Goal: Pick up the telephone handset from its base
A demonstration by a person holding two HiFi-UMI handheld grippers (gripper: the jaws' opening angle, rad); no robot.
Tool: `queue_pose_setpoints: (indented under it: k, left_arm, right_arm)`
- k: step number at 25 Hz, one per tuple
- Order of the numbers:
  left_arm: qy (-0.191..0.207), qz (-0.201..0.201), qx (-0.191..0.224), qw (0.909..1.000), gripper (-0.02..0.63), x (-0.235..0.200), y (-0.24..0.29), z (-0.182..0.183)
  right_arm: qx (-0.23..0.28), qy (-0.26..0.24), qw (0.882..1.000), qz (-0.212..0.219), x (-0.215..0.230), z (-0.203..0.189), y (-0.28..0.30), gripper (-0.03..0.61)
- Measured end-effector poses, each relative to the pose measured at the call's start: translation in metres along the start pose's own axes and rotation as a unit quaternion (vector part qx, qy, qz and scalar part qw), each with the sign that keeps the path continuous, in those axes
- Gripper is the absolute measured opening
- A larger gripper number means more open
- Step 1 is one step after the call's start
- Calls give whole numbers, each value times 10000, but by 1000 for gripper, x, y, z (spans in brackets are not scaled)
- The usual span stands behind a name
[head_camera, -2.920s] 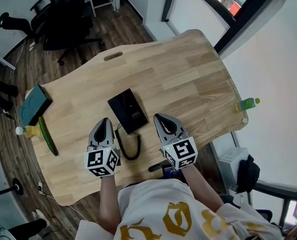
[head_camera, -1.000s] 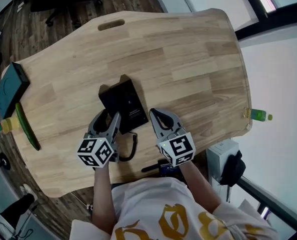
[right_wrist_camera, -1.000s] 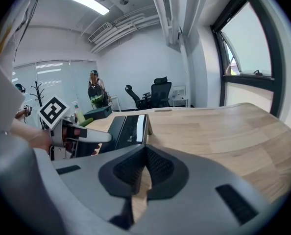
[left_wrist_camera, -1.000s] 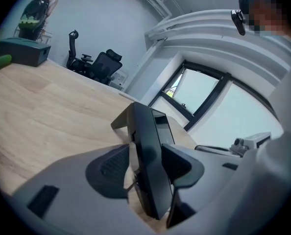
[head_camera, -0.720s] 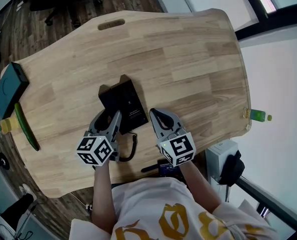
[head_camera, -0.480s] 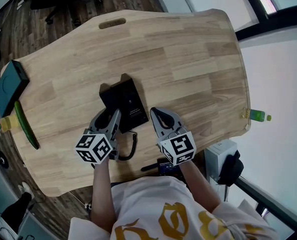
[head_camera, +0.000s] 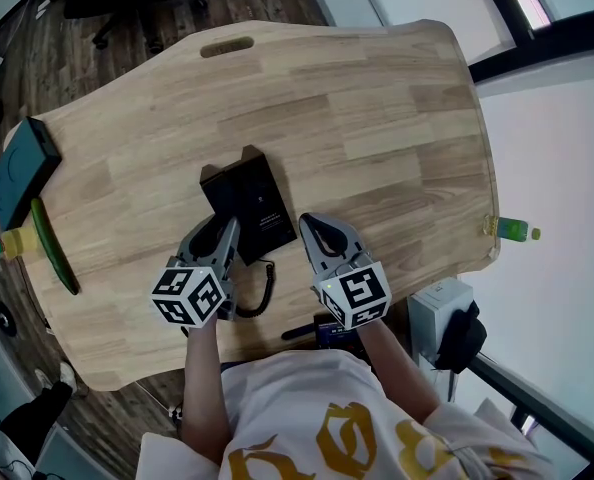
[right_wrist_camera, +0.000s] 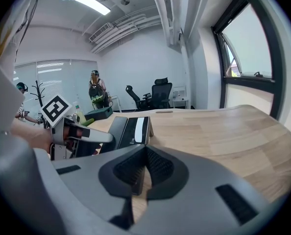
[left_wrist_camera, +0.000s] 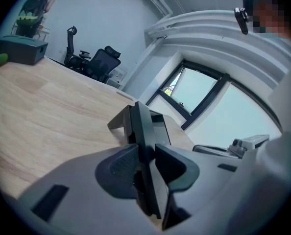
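Note:
A black telephone base [head_camera: 265, 206] lies on the wooden table [head_camera: 377, 118], its coiled cord [head_camera: 264, 293] trailing toward me. The handset [left_wrist_camera: 138, 124] rests along the base's left side. My left gripper [head_camera: 218, 231] straddles the handset's near end. Its jaws have just been closing, and in the left gripper view both pads [left_wrist_camera: 120, 166] press the handset's sides. My right gripper [head_camera: 314, 226] hovers just right of the base, shut with nothing in it. In the right gripper view its pads [right_wrist_camera: 157, 166] meet, with the telephone [right_wrist_camera: 132, 129] and the left gripper [right_wrist_camera: 89, 138] ahead to the left.
A teal box [head_camera: 21, 172], a cucumber [head_camera: 53, 250] and a yellow bottle [head_camera: 1, 247] sit at the table's left edge. A green bottle [head_camera: 511, 231] stands by the right edge. A handle slot [head_camera: 227, 46] is cut at the far edge. People [right_wrist_camera: 95, 93] and office chairs [right_wrist_camera: 155, 95] are beyond.
Since the first frame my left gripper has moved forward onto the phone's left side. In the last second its jaws narrowed onto the handset. The right gripper stayed put.

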State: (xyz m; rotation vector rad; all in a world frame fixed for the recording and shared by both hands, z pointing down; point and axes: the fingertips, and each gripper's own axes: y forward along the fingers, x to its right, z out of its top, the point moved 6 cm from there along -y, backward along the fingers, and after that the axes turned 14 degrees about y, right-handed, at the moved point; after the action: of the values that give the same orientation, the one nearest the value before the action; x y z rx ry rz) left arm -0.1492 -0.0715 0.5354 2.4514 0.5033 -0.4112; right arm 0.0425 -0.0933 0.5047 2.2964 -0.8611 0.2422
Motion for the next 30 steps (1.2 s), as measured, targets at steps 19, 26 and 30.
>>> queue_pose_setpoints:
  k: [19, 26, 30]
  left_arm:
    - [-650, -363, 200, 9970, 87, -2, -3, 0]
    - [-878, -496, 224, 9947, 83, -6, -3, 0]
    - [-936, -537, 216, 9939, 83, -6, -4, -1]
  right_arm:
    - [124, 36, 9999, 4, 0, 4, -12, 5]
    - [127, 162, 9998, -3, 5, 0, -16, 5]
    - [124, 153, 9998, 19, 5, 1, -15, 5]
